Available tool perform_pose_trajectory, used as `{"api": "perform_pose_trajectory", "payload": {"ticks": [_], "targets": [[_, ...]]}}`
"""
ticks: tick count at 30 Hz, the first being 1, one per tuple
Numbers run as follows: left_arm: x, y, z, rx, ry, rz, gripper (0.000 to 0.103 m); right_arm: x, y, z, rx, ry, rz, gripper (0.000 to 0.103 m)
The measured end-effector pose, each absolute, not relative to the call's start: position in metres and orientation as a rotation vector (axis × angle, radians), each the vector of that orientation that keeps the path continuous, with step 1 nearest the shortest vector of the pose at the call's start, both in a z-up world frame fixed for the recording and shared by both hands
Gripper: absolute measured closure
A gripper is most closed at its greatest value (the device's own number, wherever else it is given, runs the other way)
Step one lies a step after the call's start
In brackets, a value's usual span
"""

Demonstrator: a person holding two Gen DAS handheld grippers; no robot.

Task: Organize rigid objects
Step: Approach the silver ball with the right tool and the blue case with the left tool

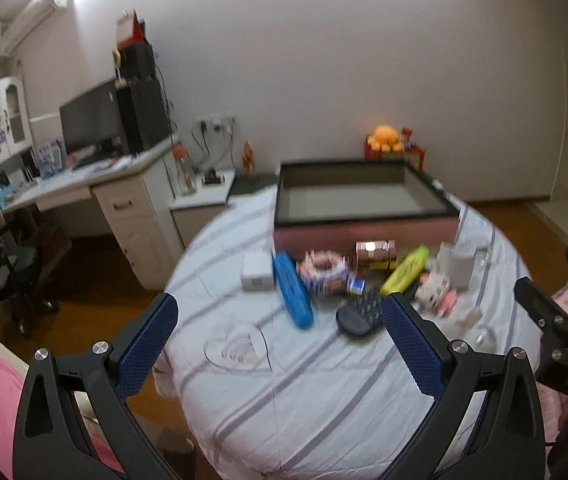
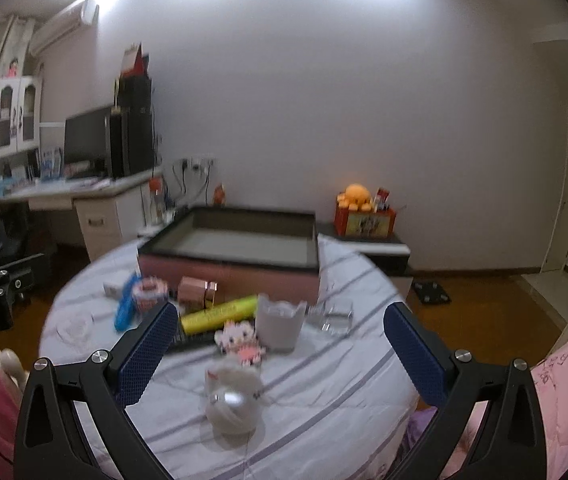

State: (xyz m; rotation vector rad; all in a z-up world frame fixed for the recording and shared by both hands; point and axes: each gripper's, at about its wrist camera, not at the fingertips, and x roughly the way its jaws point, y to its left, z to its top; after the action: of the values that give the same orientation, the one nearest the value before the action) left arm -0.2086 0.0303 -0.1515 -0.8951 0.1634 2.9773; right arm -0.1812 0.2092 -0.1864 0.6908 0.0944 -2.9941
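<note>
A round table with a striped cloth holds a pink box with a black rim, open and empty. In front of it lie a blue case, a white box, a pink round tin, a yellow case, a black remote and a pink cat figure. A white cup and a white globe toy show in the right wrist view. My left gripper is open and empty above the table's near side. My right gripper is open and empty over the globe toy.
A white desk with a monitor stands at the left, with a chair beside it. A nightstand with an orange plush sits behind the table. Pink bedding lies at the right. A clear heart dish rests on the cloth.
</note>
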Motion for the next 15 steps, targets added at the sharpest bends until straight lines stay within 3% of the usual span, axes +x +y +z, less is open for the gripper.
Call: {"api": "perform_pose_trajectory", "payload": {"ticks": [9, 12, 15], "targets": [[-0.235, 0.018, -0.194, -1.120, 0.164, 2.910, 0.000, -0.208, 0.197, -0.247, 0.870, 0.063, -2.854, 0.000], [-0.242, 0.016, -0.200, -1.152, 0.169, 2.900, 0.000, -0.217, 0.197, -0.257, 0.911, 0.064, -2.821, 0.009], [-0.251, 0.012, -0.206, -1.180, 0.162, 2.890, 0.000, -0.226, 0.199, -0.264, 0.955, 0.042, -2.763, 0.031]]}}
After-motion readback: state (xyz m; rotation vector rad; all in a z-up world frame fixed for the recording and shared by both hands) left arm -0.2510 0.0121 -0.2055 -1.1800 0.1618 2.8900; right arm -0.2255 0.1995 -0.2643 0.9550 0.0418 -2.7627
